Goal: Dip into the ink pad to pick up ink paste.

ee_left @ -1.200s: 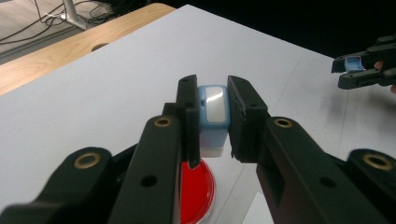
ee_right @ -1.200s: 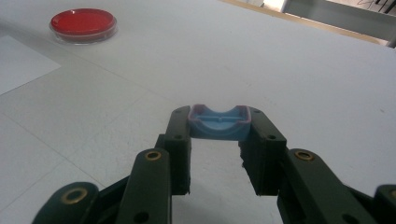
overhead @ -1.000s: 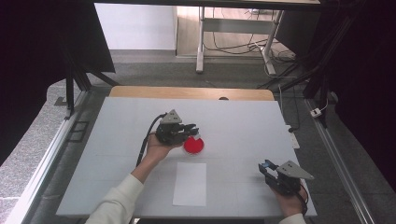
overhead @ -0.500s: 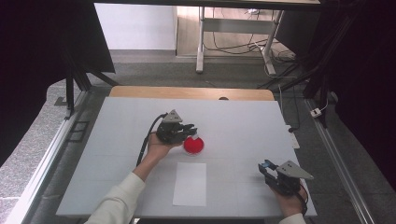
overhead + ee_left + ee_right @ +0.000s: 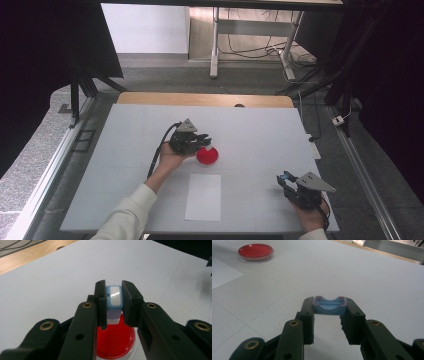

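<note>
A round red dish (image 5: 206, 156) with a clear rim sits mid-table. Just above its near-left edge, my left gripper (image 5: 204, 141) is shut on a small light-blue and white block. In the left gripper view the block (image 5: 113, 300) stands upright, squeezed between the two jaws, with the red dish (image 5: 115, 340) right beneath it. At the table's front right, my right gripper (image 5: 286, 179) is shut on a flat blue cap-like piece. The right gripper view shows that blue piece (image 5: 329, 306) spanning the jaw tips, low over the table, with the red dish (image 5: 256, 251) far off at the upper left.
A white sheet of paper (image 5: 203, 196) lies flat near the front edge, between the two hands. The white tabletop (image 5: 260, 130) ends in a wooden strip (image 5: 150, 98) at the far side. Metal frame rails run along both sides of the table.
</note>
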Demonstrator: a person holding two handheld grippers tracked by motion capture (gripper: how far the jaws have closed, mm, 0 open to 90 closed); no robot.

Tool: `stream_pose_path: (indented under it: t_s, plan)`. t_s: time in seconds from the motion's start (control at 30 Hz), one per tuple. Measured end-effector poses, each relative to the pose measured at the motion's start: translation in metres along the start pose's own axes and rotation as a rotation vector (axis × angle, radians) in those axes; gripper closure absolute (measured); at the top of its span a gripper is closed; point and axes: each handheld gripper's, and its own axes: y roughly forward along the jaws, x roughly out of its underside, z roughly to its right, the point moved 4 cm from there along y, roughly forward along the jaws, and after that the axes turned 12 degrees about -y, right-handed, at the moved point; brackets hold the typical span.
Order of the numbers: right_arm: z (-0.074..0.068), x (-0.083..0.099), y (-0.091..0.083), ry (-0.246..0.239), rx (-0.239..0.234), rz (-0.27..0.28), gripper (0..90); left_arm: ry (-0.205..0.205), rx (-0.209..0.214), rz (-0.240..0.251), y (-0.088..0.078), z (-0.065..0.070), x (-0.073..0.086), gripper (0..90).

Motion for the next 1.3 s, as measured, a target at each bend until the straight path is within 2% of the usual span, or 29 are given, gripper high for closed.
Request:
stream_pose_path:
  t_s: [0.4, 0.8, 1.1, 1.3]
  plan:
    - [0.000, 0.000, 0.000, -0.003, 0.003, 0.000, 64.4, 0.016, -0.009, -0.048, 0.011, 0.000, 0.008, 75.0]
    - [0.002, 0.000, -0.001, 0.001, 0.007, 0.007, 64.4, 0.040, -0.049, -0.098, 0.013, -0.001, 0.011, 75.0]
    - [0.002, 0.000, -0.001, 0.001, 0.007, 0.007, 64.4, 0.034, -0.048, -0.113, 0.014, -0.002, 0.012, 75.0]
    - [0.003, 0.000, -0.002, 0.005, 0.010, 0.008, 64.4, 0.048, -0.052, -0.137, 0.017, -0.002, 0.012, 75.0]
